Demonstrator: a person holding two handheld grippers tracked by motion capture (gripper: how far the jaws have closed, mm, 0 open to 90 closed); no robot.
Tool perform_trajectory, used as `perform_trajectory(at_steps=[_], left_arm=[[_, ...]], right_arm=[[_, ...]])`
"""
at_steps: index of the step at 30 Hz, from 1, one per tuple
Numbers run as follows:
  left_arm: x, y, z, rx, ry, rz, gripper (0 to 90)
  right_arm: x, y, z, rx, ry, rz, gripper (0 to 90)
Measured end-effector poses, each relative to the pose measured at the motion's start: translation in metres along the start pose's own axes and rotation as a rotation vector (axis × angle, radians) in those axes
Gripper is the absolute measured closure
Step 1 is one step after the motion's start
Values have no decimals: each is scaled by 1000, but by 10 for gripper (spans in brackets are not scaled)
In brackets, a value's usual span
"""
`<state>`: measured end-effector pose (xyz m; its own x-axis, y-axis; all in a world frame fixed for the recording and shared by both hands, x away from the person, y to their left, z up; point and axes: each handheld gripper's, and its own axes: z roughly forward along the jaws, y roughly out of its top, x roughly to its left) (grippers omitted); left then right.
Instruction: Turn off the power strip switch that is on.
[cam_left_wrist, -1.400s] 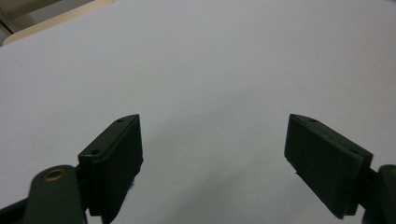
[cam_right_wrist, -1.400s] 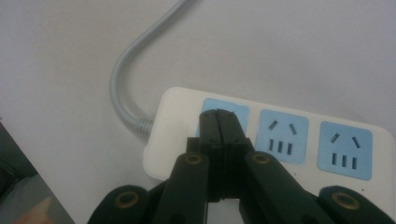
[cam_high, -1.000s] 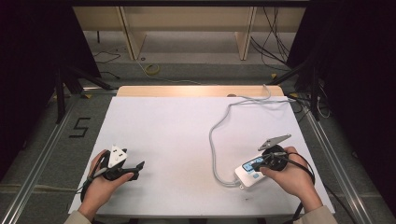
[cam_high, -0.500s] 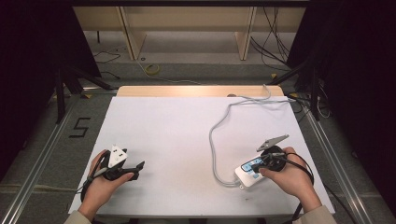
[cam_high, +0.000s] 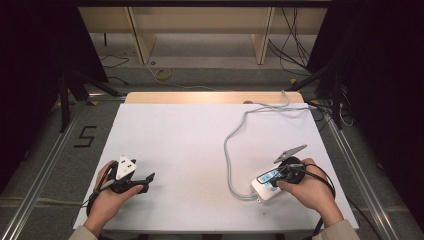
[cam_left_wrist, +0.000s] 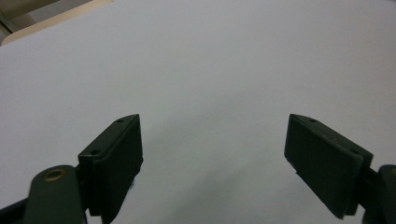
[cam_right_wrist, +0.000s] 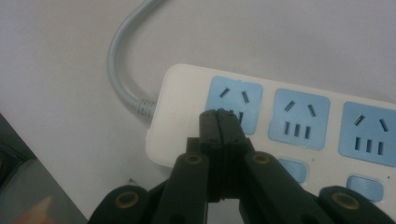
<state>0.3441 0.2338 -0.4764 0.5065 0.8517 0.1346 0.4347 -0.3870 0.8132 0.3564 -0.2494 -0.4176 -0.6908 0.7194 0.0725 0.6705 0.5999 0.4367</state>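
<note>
White plastic with pale blue socket faces, the power strip (cam_high: 270, 183) lies near the front right of the table (cam_high: 200, 145), and everything else is placed from it. Right at the strip, the right claw (cam_right_wrist: 223, 120) is pressed together with nothing between its jaws; in the right gripper view the joined black tips sit over the lower edge of the blue socket nearest the cord end, though whether they actually touch the plastic I cannot tell. Along the strip's near edge in that view runs a row of small blue switches (cam_right_wrist: 367, 186), one below each socket. In the high view the right hand (cam_high: 306, 188) holds its gripper just beside and partly over the strip, with the grey three-cornered plate tilted above it. Well to the left of the strip, near the table's front left, the left hand (cam_high: 111, 192) rests with the left claw (cam_left_wrist: 212, 158) spread wide over bare white table, holding nothing. From the strip's front end a grey cord (cam_high: 231, 150) loops out to the left, then winds away across the table toward the far right edge, where it drops past the bare wooden strip (cam_high: 210, 97) at the table's far side.
</note>
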Motion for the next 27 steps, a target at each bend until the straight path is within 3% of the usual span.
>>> perform_trajectory(at_steps=[27], left_arm=[[0,0,0,-2,0,4,191]], right_arm=[[-3,3,6,82,-5,28,900]])
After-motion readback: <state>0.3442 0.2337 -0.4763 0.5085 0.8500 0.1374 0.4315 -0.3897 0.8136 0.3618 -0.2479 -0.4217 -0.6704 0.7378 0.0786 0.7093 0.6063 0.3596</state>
